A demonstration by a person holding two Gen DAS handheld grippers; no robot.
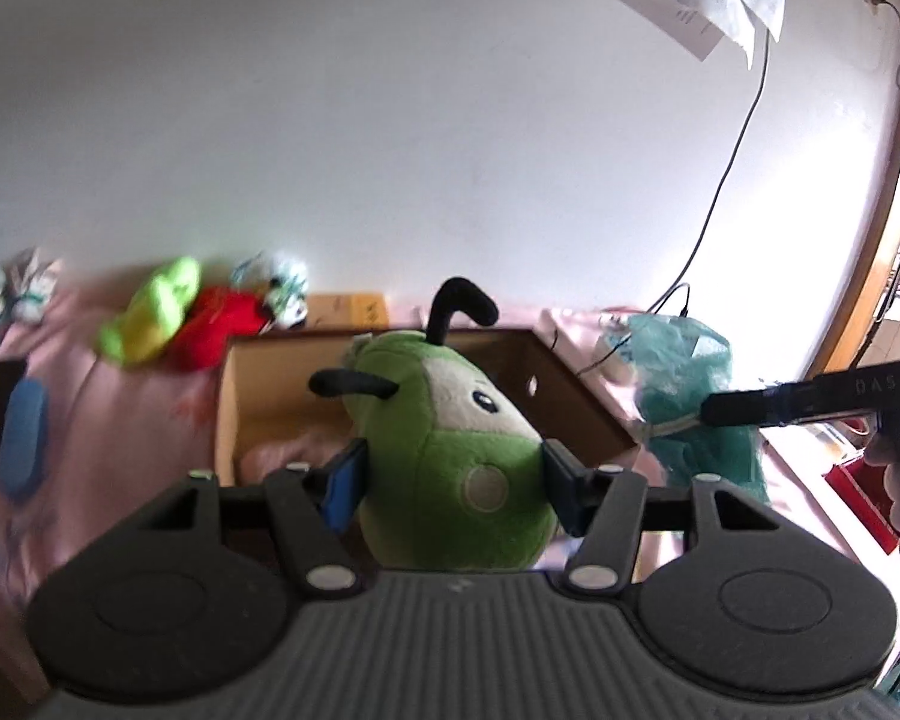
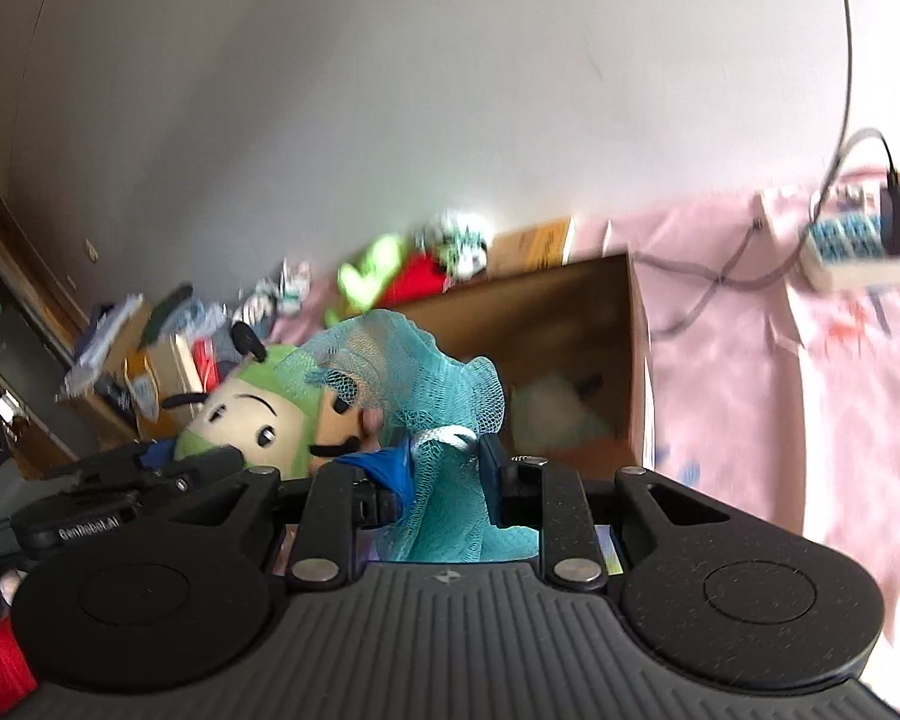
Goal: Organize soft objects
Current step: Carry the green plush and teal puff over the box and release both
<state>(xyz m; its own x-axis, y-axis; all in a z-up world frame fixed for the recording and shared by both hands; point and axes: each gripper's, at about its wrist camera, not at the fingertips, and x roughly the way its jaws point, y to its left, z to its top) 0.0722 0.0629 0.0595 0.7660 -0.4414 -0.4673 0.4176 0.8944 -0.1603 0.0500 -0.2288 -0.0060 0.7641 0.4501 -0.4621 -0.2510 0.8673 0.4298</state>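
Left gripper clamped on a green plush toy: round body, cream face patch with black eyes and brows, two curved black antennae on top, a pale round patch low on its side. Pads press into both flanks; the toy is held up in the air in front of the cardboard box.

Right gripper pinched nearly together on a teal mesh bath sponge: ruffled netting bunched between the pads, white cord loop at the pinch point. It hangs in the air too, just right of the plush toy and near the box's right wall.

The cardboard box sits open-topped on a surface covered with pink cloth. Inside: something pale pink and soft in the left view, a light blurred shape on the bottom in the right view; cannot tell what either is.

Behind the box on the cloth: a lime green soft toy touching a red soft toy, then a white and teal patterned bundle. A blue pad lies far left. A power strip with a black plug sits on the cloth well right of the box.
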